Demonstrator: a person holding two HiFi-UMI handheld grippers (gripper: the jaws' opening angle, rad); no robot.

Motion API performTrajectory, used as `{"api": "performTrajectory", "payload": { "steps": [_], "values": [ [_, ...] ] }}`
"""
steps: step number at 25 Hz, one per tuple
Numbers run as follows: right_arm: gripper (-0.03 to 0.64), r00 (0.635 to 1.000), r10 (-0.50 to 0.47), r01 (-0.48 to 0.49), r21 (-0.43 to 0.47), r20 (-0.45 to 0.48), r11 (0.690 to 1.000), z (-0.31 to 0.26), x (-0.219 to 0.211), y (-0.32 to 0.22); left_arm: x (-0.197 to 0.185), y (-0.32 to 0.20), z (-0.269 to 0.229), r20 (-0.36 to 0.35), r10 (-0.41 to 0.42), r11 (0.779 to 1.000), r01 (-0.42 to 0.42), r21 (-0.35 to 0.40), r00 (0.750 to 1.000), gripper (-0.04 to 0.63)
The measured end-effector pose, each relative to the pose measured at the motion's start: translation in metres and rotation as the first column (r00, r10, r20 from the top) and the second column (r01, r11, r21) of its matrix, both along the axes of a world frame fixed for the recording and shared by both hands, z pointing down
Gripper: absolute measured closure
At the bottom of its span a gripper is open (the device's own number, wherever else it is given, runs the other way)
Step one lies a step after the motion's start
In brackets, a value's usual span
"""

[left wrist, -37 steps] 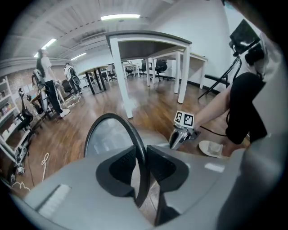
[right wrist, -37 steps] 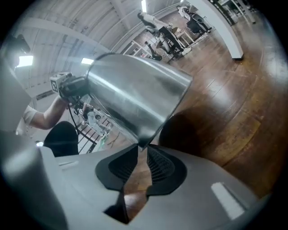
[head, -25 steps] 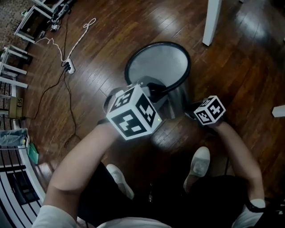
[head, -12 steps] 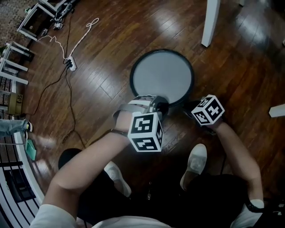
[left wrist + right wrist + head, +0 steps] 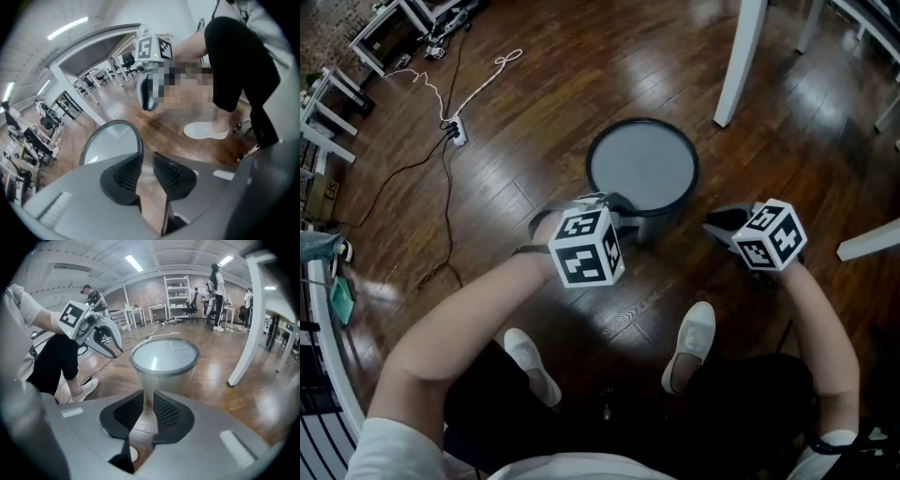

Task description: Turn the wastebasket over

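The metal wastebasket (image 5: 642, 169) stands upright on the wooden floor with a flat grey face and dark rim on top. My left gripper (image 5: 628, 214) sits at its near rim, jaws opening. Only floor shows between the left gripper's pads (image 5: 126, 173), with the wastebasket (image 5: 110, 143) just beside them. My right gripper (image 5: 717, 225) hangs clear to the basket's right, lifted off the floor. In the right gripper view its jaws stand slightly apart with nothing between them, pointing at the wastebasket (image 5: 164, 359). The left gripper (image 5: 115, 350) shows there beside the basket.
A white table leg (image 5: 739, 61) stands just beyond the basket, and more white legs (image 5: 867, 242) lie to the right. A power strip with its cable (image 5: 455, 131) is on the floor at the left. The person's shoes (image 5: 689, 342) are close behind the grippers.
The basket went from tilted in the left gripper's hold to standing flat on the floor. The left jaws have come off its rim. The right gripper has risen and moved right.
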State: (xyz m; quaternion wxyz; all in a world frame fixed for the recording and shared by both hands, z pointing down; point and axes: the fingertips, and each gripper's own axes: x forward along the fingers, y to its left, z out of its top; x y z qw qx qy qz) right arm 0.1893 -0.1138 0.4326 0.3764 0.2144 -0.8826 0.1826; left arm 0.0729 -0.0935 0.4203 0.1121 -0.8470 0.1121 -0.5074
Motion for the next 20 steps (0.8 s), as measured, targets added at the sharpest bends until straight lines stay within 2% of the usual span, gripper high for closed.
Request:
{"api": "performTrajectory", "payload": {
  "steps": [2, 4, 8, 12, 15, 18, 20],
  "values": [
    [0.543, 1.000, -0.020, 0.020, 0.042, -0.008, 0.999, -0.032, -0.004, 0.011, -0.018, 0.013, -0.026, -0.079, -0.045, 0.995, 0.038, -0.088, 0.996, 0.517],
    [0.538, 0.999, -0.043, 0.044, 0.096, -0.013, 0.994, -0.068, -0.009, 0.017, -0.034, 0.017, -0.056, -0.174, -0.109, 0.985, 0.083, -0.151, 0.979, 0.517],
    [0.534, 0.995, -0.090, 0.095, 0.158, -0.039, 0.983, -0.118, -0.020, 0.048, -0.073, 0.029, -0.103, -0.301, -0.219, 0.967, 0.165, -0.194, 0.928, 0.517],
    [0.526, 0.994, -0.096, 0.103, 0.181, -0.046, 0.978, -0.152, -0.030, 0.092, -0.101, 0.068, -0.146, -0.442, -0.251, 0.962, 0.172, -0.211, 0.861, 0.518],
    [0.515, 0.995, -0.097, 0.102, 0.194, -0.033, 0.976, -0.169, -0.035, 0.123, -0.109, 0.101, -0.163, -0.481, -0.238, 0.965, 0.148, -0.218, 0.844, 0.518],
    [0.509, 0.996, -0.076, 0.083, 0.273, -0.037, 0.958, -0.172, -0.030, 0.142, -0.109, 0.134, -0.173, -0.507, -0.223, 0.965, 0.114, -0.238, 0.832, 0.518],
    [0.508, 0.997, -0.065, 0.071, 0.289, -0.028, 0.955, -0.165, -0.022, 0.147, -0.109, 0.149, -0.175, -0.518, -0.230, 0.963, 0.115, -0.246, 0.824, 0.518]
  ]
}}
